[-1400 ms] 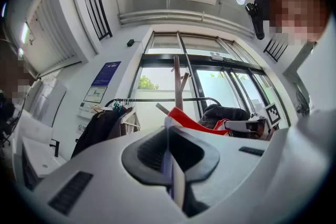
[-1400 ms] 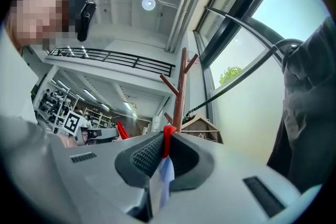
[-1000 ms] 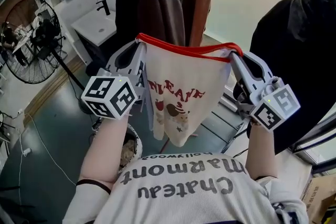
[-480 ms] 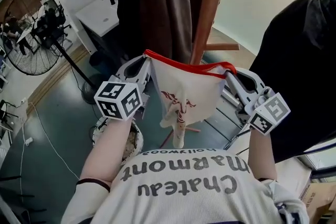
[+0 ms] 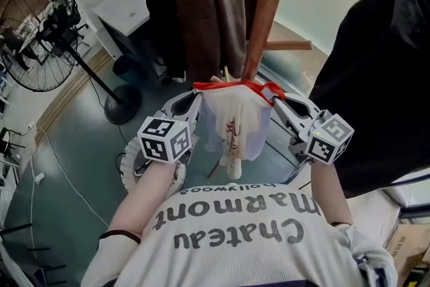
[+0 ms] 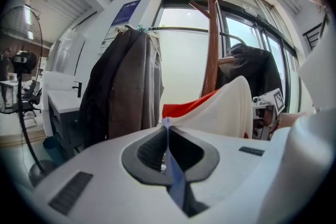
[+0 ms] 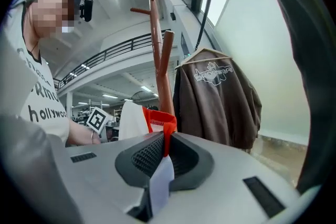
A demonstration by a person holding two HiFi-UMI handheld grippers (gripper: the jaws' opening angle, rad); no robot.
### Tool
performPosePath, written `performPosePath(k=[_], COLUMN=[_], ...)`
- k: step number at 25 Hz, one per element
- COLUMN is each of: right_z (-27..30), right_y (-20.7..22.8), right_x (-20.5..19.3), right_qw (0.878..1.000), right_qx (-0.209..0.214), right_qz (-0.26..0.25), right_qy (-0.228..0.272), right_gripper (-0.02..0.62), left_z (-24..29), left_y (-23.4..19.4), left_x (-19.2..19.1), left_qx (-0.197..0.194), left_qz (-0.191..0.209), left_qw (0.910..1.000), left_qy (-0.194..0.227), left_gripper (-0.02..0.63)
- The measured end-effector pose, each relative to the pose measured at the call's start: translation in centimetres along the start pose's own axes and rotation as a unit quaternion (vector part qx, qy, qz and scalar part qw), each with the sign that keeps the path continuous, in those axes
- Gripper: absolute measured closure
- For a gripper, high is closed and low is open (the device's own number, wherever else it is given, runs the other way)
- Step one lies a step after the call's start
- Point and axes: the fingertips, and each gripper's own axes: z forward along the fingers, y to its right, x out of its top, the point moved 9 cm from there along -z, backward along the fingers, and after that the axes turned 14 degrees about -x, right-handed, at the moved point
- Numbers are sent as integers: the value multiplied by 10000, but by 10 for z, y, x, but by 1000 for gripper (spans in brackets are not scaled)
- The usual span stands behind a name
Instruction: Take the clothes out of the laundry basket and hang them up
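Observation:
A white garment (image 5: 234,123) with a red trimmed edge and a red print hangs bunched between my two grippers, in front of the person's chest. My left gripper (image 5: 197,95) is shut on its left end, where the cloth (image 6: 167,128) is pinched between the jaws. My right gripper (image 5: 274,99) is shut on the right end, gripping the red trim (image 7: 167,134). The two grippers stand close together, so the top edge sags in folds. A wooden coat stand (image 5: 267,3) rises just behind the garment, with a brown hoodie (image 5: 208,3) on a hanger beside it.
A woven laundry basket (image 5: 144,168) sits on the floor under my left arm. A standing fan (image 5: 40,37) is at the left, a white counter (image 5: 121,7) behind it. A large black garment (image 5: 383,70) hangs at the right. A cable runs across the floor.
Both grippers have come down and moved closer together with the white garment. Its top edge, stretched wide before, is now slack and the cloth is bunched.

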Motion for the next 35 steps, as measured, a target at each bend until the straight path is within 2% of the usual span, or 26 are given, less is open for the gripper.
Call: performPosePath(k=[8, 13, 16, 18, 23, 24, 26, 30, 35], right_z=[1, 10, 7, 3, -6, -9, -18, -34, -39], right_y=[-26, -40, -45, -51, -62, -65, -72, -85, -114], right_x=[-18, -20, -15, -15, -24, -26, -32, -44, -70], right_qw=[9984, 9970, 9956, 9946, 9910, 9899, 9873, 9819, 9829], right_qx=[-241, -368, -454, -593, -882, -938, -1035, -1211, -1329], right_qz=[488, 675, 820, 848, 991, 1049, 1197, 1456, 1129], right_qy=[-136, -134, -28, 43, 185, 184, 124, 78, -583], right_gripper=[555, 555, 555, 555, 552, 530, 420, 410, 410], left_z=[-8, -9, -20, -31, -64, -73, -94, -137, -196], left_y=[18, 28, 30, 31, 32, 34, 37, 33, 27], left_x=[-27, -33, -25, -23, -39, -45, -54, -69, -88], left_qx=[-432, -680, -698, -691, -677, -659, -527, -74, 516], left_qz=[-343, -265, -118, -145, -387, -416, -496, -829, -1113], left_qw=[9981, 9967, 9974, 9975, 9968, 9968, 9972, 9965, 9921], left_qy=[-277, -351, -151, -67, -177, -200, -180, 52, 256], left_gripper=[586, 586, 577, 512, 515, 532, 562, 586, 595])
